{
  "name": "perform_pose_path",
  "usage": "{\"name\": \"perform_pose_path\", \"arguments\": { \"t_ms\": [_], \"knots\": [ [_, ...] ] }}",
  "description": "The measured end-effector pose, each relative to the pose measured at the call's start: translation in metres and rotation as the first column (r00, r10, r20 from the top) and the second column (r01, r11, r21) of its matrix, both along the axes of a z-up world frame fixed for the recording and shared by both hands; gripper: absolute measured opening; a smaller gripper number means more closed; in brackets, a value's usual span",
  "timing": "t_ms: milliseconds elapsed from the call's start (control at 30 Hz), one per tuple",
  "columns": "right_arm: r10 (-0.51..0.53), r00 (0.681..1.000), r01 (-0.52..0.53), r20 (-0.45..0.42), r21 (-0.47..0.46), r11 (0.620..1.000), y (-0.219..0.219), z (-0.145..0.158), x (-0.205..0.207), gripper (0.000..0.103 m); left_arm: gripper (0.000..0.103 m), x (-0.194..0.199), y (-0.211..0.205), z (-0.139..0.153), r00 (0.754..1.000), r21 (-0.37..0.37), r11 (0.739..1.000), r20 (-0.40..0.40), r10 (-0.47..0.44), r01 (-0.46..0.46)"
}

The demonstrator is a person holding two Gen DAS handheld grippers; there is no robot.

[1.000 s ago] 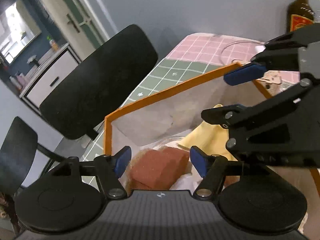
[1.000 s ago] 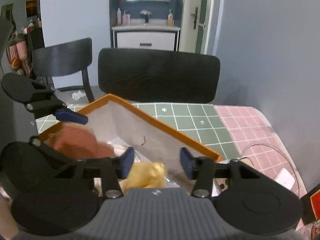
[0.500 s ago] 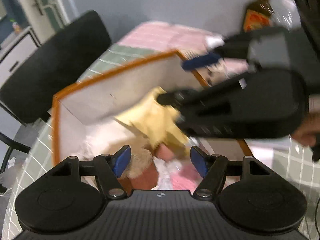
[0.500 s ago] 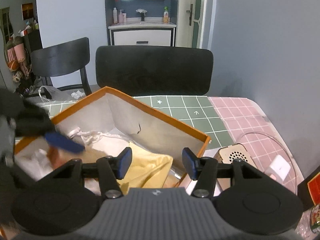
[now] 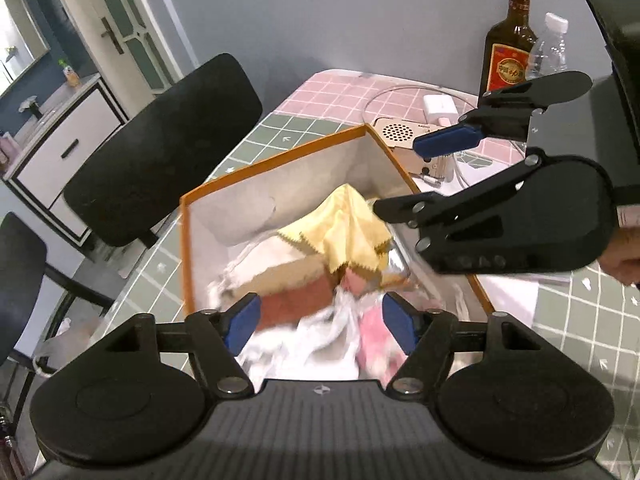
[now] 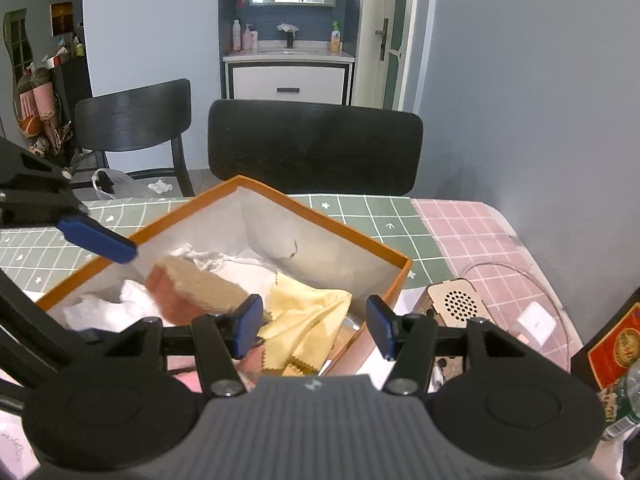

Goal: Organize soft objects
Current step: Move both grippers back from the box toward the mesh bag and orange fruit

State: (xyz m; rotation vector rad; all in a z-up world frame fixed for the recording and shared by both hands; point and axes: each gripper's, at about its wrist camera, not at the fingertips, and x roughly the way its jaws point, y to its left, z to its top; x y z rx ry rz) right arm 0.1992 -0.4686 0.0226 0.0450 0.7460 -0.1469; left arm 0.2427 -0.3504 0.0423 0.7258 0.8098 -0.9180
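Observation:
An orange-rimmed box stands on the checked table. Inside lie a yellow cloth, a red-brown sponge with a tan top, white cloth and a pink soft item. My left gripper is open and empty above the box's near end. My right gripper is open and empty above the yellow cloth at the box's right rim; it also shows in the left wrist view.
A wooden speaker box, a white charger with cable, a dark bottle and a clear plastic bottle stand right of the box. Two black chairs stand beyond the table.
The red-brown sponge has dropped from my left gripper into the box. Both grippers have drawn back and up from the box, and the yellow cloth lies free inside.

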Motion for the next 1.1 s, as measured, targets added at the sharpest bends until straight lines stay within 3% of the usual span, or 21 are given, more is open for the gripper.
{"name": "perform_pose_path", "arguments": {
  "t_ms": [133,233,400,533,733,1100],
  "knots": [
    [0.022,1.000,-0.022,-0.007,-0.024,0.999,0.020,0.011,-0.014,0.058,0.083,-0.008,0.029,0.009,1.000,0.001,1.000,0.008,0.027,-0.027],
    [0.038,0.999,-0.038,0.001,-0.033,0.999,0.037,0.020,-0.029,0.058,0.085,-0.015,0.054,0.015,0.999,-0.037,0.998,-0.003,0.055,-0.055],
    [0.063,0.998,-0.063,0.023,-0.023,0.998,0.066,0.029,-0.057,0.060,0.085,-0.030,0.094,0.007,0.997,-0.031,0.996,-0.012,0.077,-0.078],
    [0.045,0.999,-0.044,0.025,-0.014,0.999,0.084,0.032,-0.078,0.060,0.085,-0.042,0.128,0.005,0.993,-0.107,0.988,-0.066,0.103,-0.110],
    [0.067,0.997,-0.068,0.039,0.006,0.998,0.116,0.030,-0.107,0.060,0.085,-0.064,0.167,0.000,0.993,-0.115,0.988,-0.068,0.092,-0.099],
    [0.187,0.981,-0.190,0.043,0.064,0.980,0.172,0.007,-0.136,0.060,0.085,-0.070,0.237,-0.018,0.988,-0.142,0.981,-0.097,0.119,-0.132]
  ]
}}
